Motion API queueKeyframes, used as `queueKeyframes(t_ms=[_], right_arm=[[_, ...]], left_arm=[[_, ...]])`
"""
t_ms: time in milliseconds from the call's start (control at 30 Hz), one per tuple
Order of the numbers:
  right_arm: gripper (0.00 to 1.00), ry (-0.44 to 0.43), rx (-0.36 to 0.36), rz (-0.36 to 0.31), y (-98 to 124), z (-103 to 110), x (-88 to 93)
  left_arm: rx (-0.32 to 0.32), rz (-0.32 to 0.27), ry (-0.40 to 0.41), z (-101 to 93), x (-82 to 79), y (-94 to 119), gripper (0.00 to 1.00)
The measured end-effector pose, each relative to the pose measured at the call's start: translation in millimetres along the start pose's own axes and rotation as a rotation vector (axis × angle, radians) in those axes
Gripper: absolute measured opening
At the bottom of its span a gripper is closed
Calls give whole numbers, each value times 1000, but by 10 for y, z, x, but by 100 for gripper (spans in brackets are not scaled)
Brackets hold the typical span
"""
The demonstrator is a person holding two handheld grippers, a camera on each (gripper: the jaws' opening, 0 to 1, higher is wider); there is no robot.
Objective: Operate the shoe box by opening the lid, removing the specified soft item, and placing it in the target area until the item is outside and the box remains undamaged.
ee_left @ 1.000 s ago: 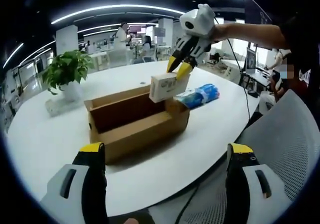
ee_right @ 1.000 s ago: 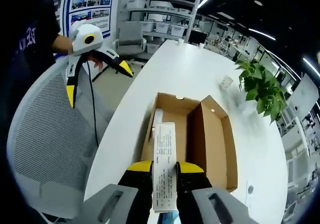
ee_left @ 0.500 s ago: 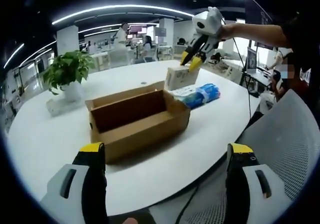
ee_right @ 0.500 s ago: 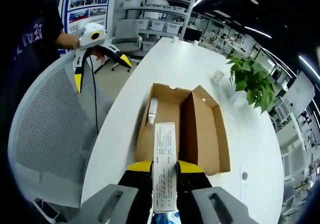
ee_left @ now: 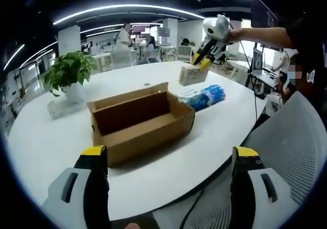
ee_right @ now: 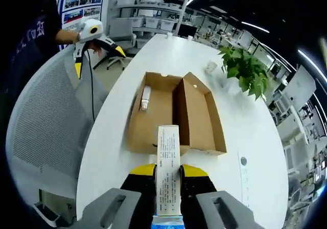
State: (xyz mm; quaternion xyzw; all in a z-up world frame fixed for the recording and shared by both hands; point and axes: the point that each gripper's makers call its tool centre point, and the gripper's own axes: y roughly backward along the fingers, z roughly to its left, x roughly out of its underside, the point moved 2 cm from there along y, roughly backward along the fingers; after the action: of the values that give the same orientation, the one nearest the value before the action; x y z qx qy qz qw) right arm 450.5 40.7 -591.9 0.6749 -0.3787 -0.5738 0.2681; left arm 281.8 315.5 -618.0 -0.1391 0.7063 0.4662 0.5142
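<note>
An open brown cardboard box lies on the round white table. In the right gripper view the box holds a white tube-like item in its left half. My right gripper is shut on a long white printed carton, held in the air above the table's near side of the box. The left gripper view shows that gripper with the carton up beyond the box's far right corner. My left gripper stands wide open near the table edge, holding nothing; it also appears as the left gripper over the chair.
A blue-and-white pack lies on the table right of the box. A potted plant and a small white object sit at the far side. A grey mesh chair stands at the table's edge. Shelving lines the room.
My right gripper has carried the white carton up and away from the box, past its far right corner. The left gripper has stayed still and open.
</note>
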Motion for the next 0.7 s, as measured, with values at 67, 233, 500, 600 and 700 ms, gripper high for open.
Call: queueKeyframes(t_ms=[67,233,500,600,700], right_arm=[[13,-2,-1,12,15,-8,86],[13,-13,7,41,46,-110,325],[13,-47,29,63,97,-193,563],[13,-55,34,80,104,-232,663],[13,-60,38,91,106,-262,751]], left_arm=[[-1,-4,9,8,-1,0,99],[-10,4,18,17,14,3,99],[-12,13,27,22,26,-2,99],[-8,13,24,18,28,-4,99],[-7,9,22,15,19,-2,99]])
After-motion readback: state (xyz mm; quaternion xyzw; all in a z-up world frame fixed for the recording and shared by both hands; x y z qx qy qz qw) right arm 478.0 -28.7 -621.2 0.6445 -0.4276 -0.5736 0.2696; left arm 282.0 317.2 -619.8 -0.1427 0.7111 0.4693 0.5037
